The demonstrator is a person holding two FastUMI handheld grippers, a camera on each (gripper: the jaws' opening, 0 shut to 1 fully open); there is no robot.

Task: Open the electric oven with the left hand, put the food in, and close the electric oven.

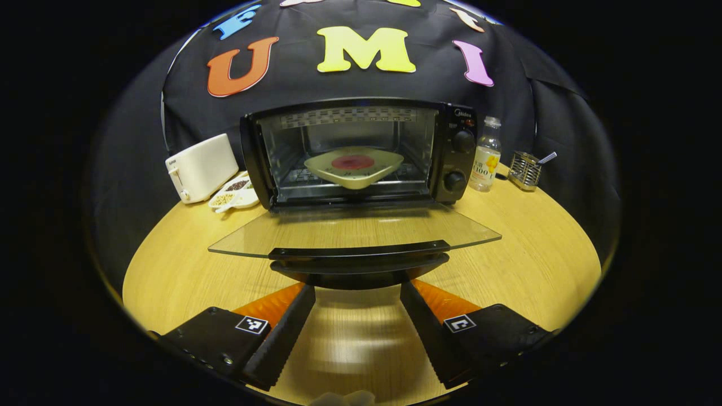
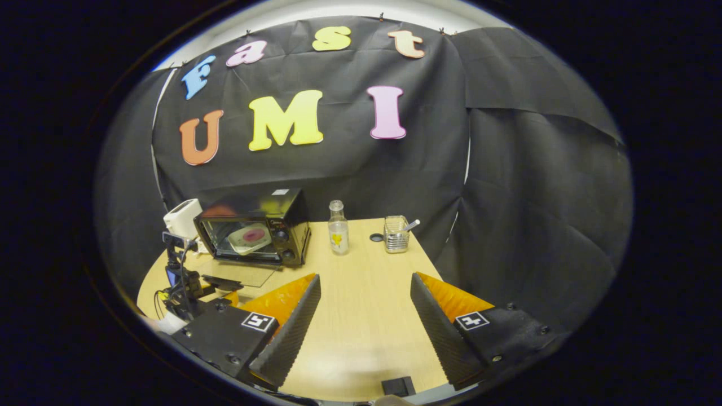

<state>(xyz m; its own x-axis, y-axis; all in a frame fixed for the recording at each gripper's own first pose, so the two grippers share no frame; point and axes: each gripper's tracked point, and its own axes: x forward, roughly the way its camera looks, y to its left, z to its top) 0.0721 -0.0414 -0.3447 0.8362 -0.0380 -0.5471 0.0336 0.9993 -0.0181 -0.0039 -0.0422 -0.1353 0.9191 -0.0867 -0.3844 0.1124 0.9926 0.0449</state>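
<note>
The black electric oven (image 1: 361,149) stands at the back of the wooden table with its glass door (image 1: 355,231) folded down flat. Inside on the rack sits a pale square plate with a red round of food (image 1: 353,164). My left gripper (image 1: 358,293) is open, its fingers just below and either side of the door's black handle (image 1: 359,256), touching nothing. In the right gripper view, the oven (image 2: 254,234) is far off to the left with the plate (image 2: 249,237) inside, and my right gripper (image 2: 365,293) is open over bare table, holding nothing. The left gripper's body (image 2: 183,282) shows before the oven door.
A white toaster (image 1: 201,167) and a divided dish of grains (image 1: 234,194) stand left of the oven. A clear bottle (image 1: 485,162) and a wire holder with a utensil (image 1: 525,168) stand to its right. A small black block (image 2: 398,386) lies near the table's front edge.
</note>
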